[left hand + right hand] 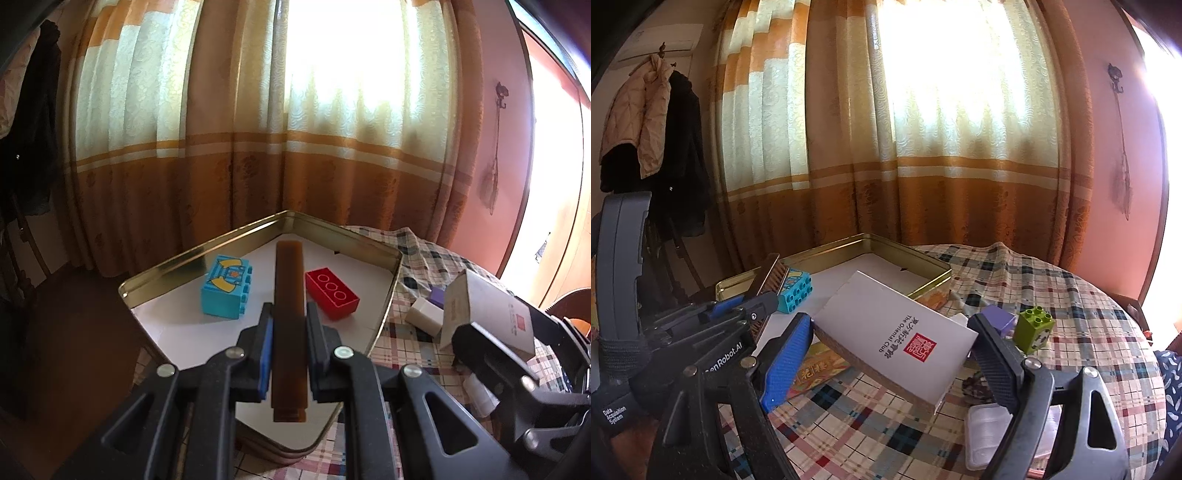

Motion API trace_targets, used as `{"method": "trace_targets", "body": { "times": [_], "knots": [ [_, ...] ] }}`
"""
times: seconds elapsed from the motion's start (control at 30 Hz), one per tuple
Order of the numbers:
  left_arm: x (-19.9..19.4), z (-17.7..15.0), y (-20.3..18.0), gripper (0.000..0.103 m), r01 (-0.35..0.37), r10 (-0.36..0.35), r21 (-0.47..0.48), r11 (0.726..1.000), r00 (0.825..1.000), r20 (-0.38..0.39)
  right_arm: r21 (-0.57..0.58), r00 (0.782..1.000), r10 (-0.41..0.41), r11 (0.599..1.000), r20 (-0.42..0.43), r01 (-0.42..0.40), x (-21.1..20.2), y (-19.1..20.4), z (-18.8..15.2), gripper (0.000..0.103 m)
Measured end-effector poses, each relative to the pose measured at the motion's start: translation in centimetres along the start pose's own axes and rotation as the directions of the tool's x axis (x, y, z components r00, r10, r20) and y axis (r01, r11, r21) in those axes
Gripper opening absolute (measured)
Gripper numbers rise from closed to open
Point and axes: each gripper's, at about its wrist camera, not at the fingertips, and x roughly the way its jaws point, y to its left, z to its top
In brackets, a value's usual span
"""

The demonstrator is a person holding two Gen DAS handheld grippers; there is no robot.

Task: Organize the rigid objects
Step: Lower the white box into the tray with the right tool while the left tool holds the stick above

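My left gripper (289, 314) is shut on a long brown comb-like bar (290, 295) and holds it above the gold tin tray (343, 236). In the tray lie a blue toy brick (226, 288) and a red toy brick (331, 292). My right gripper (890, 325) is shut on a white box with a red seal (897, 336), held tilted above the table beside the tray (923, 264). In the right wrist view the left gripper (759, 301) shows with the bar (774, 275) next to the blue brick (796, 290).
The plaid tablecloth (1071, 295) carries a green brick (1034, 328), a purple block (999, 317), a clear plastic packet (988, 435) and a yellow printed card (820, 369). A small white block (424, 314) lies by the tray. Curtains hang behind the table.
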Motion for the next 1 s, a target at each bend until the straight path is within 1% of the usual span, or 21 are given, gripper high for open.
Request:
{"method": "trace_targets", "body": {
  "times": [0.47,0.7,1.0],
  "knots": [
    [0.4,0.2,1.5,0.014,-0.037,0.036,-0.024,0.999,0.999,-0.003,0.011,1.0,0.008,1.0,-0.027,-0.007,1.6,0.4,0.4,0.087],
    [0.7,0.3,2.1,0.014,-0.042,0.042,-0.029,0.999,0.999,-0.006,-0.002,0.999,0.017,1.0,-0.047,-0.017,2.6,1.0,0.6,0.087],
    [1.1,0.5,2.7,0.014,-0.048,0.047,-0.032,0.998,0.999,-0.019,-0.001,0.998,0.031,1.0,-0.062,-0.031,4.2,1.4,2.0,0.087]
  ]
}}
